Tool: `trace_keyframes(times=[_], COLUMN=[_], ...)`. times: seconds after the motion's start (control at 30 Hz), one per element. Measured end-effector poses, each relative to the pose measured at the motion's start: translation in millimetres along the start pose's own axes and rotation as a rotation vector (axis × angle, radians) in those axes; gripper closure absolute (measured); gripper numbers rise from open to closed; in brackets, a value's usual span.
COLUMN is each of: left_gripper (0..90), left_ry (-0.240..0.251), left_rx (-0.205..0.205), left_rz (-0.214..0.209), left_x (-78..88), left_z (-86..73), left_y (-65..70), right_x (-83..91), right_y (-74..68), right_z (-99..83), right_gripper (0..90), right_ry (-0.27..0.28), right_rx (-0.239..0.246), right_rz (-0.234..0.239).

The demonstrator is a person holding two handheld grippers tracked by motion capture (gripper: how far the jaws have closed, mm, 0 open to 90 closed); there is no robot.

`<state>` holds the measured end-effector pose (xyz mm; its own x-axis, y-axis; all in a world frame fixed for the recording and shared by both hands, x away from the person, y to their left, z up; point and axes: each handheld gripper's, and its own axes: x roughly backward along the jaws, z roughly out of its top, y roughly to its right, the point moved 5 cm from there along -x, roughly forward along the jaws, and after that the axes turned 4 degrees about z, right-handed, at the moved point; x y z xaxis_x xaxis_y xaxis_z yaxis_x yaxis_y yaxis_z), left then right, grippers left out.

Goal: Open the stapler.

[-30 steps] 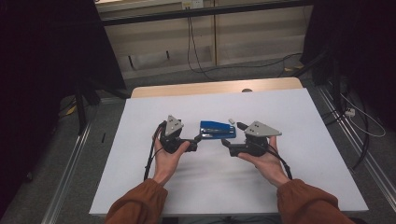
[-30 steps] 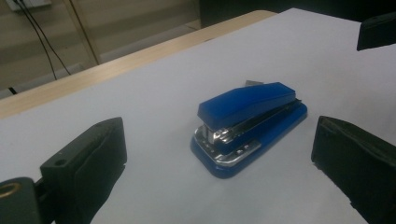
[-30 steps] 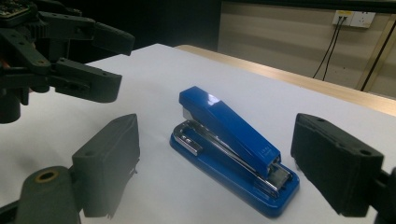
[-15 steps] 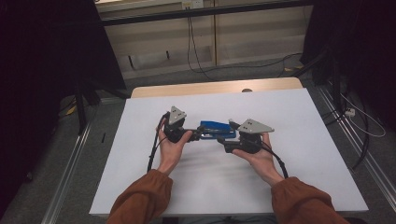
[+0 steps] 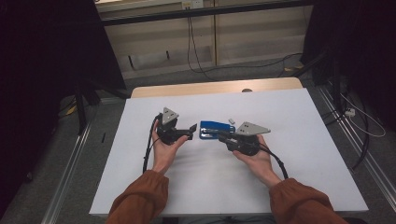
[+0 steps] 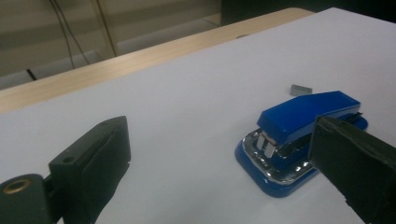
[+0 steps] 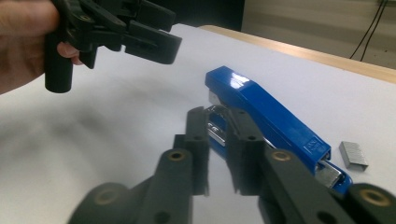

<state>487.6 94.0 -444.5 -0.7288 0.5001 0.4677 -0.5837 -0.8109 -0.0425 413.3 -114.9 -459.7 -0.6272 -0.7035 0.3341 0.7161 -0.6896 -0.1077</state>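
A blue stapler (image 5: 217,129) lies flat on the white bench (image 5: 303,154), near its middle and a little toward the far edge, with its hinged end pointing to the person's right. A small grey block of staples (image 5: 231,121) lies just beside that end, on the far side, not touching it. The left claw (image 5: 189,132) is held in the left hand (image 5: 163,147) just to the left of the stapler; in the left gripper view its two black jaws stand wide apart and there is nothing between them, and the stapler (image 6: 299,140) shows partly behind the right jaw. The right claw (image 5: 215,133) is held in the right hand (image 5: 256,158) and reaches toward the stapler from the right. In the right gripper view its jaws stand close together with only a narrow gap, near the front metal part of the stapler (image 7: 273,121); I cannot tell if they touch it. The left claw (image 7: 159,39) shows there too, above the bench.
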Motion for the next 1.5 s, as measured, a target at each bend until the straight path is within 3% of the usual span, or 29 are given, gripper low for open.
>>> trace_keyframes(times=[0.07,0.27,0.37,0.4,0.47,0.53,0.6,0.77,0.83,0.87,1.0,1.3,1.5], left_gripper=[6.3,17.1,32.4,32.4,45.4,51.2,64.5,80.0,85.6,88.1,90.0,90.0,90.0], left_ry=[-0.014,-0.032,-0.038,-0.034,-0.052,-0.061,-0.059,-0.068,-0.080,-0.081,-0.095,-0.099,-0.136], left_rx=[-0.017,-0.020,-0.023,-0.021,-0.044,-0.046,-0.050,-0.043,-0.061,-0.059,-0.058,-0.047,-0.083], left_rz=[-0.016,-0.046,-0.054,-0.058,-0.056,-0.059,-0.065,-0.074,-0.072,-0.073,-0.077,-0.092,-0.111], left_x=[-1.4,-1.1,-2.3,-3.3,-5.1,-5.8,-5.9,-10.1,-12.2,-13.4,-18.1,-32.6,-35.1], left_z=[-1.8,-3.1,-4.4,-4.9,-7.1,-7.3,-7.0,-7.5,-8.0,-8.1,-9.2,-1.4,-6.9], left_y=[2.9,6.0,6.6,6.9,7.1,6.5,6.4,7.7,8.9,9.8,9.7,0.7,9.3], right_x=[0.4,-1.9,-4.6,-4.6,-6.3,-7.6,-10.1,-18.8,-24.7,-31.2,-38.9,-53.8,-57.7], right_y=[-0.3,-3.0,-3.0,-3.0,-1.2,0.1,1.7,4.4,5.7,6.5,5.6,5.6,10.8], right_z=[0.4,-0.6,-2.7,-2.7,-3.0,-2.8,-3.2,-1.3,0.8,1.4,2.7,1.5,-1.9], right_gripper=[90.0,90.0,90.0,90.0,90.0,90.0,90.0,90.0,90.0,90.0,90.0,90.0,90.0], right_ry=[0.005,-0.011,-0.028,-0.028,-0.036,-0.042,-0.055,-0.078,-0.089,-0.104,-0.120,-0.200,-0.244], right_rx=[0.015,0.025,0.034,0.034,0.019,0.021,0.017,0.021,0.021,-0.003,-0.013,0.013,0.007], right_rz=[0.004,0.023,0.026,0.026,0.028,0.024,0.021,0.024,0.026,0.032,0.029,0.013,-0.032])
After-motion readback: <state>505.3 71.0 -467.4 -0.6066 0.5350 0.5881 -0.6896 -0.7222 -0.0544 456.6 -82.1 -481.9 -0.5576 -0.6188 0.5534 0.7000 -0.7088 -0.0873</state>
